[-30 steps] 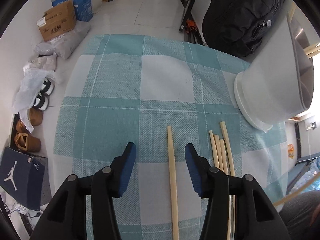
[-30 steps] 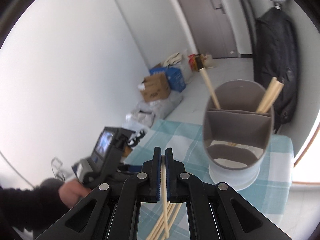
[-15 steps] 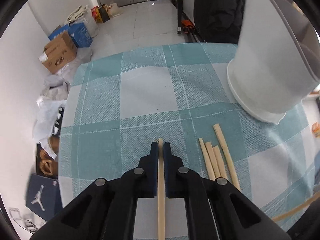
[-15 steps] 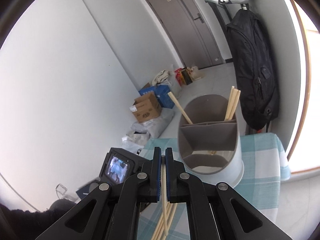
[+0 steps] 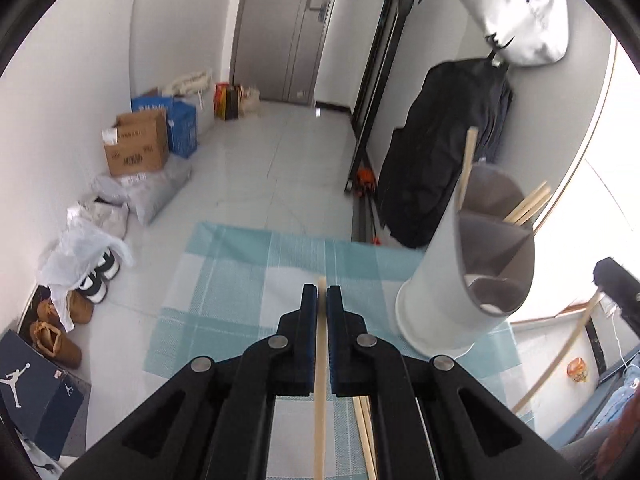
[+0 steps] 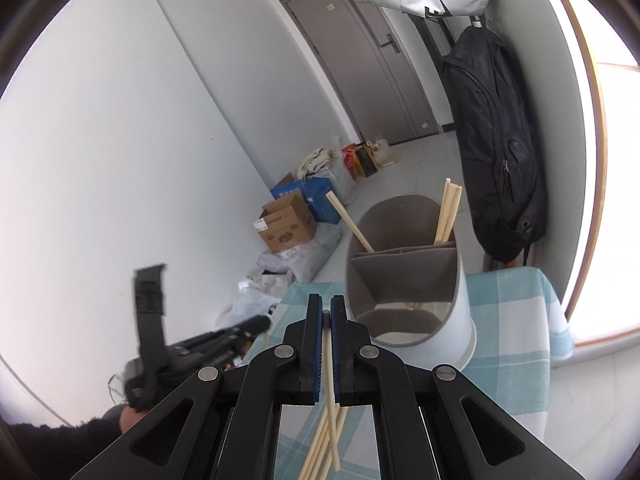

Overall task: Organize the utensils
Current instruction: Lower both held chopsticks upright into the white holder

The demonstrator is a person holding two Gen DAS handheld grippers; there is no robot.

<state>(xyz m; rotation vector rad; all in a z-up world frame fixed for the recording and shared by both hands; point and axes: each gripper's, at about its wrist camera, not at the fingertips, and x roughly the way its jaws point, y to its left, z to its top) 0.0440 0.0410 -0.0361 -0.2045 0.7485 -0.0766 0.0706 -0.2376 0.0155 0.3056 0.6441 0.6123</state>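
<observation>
Now that the left gripper (image 5: pixel 322 294) has clamped its chopstick (image 5: pixel 320 400) and lifted it off the checked tablecloth (image 5: pixel 240 276), both grippers carry one, so next stop's the divided utensil holder (image 5: pixel 472 280) at 2 o'clock.

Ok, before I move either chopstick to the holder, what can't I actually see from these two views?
- Left wrist view: how many loose chopsticks remain on the cloth; the left tongs cover most of them.
- Right wrist view: the floor of the holder's back compartments, hidden behind its divider.
- Right wrist view: the right tongs' chopstick tip, lost between the pads.
- Left wrist view: the held chopstick's lower end, cut off by the bottom edge.
</observation>
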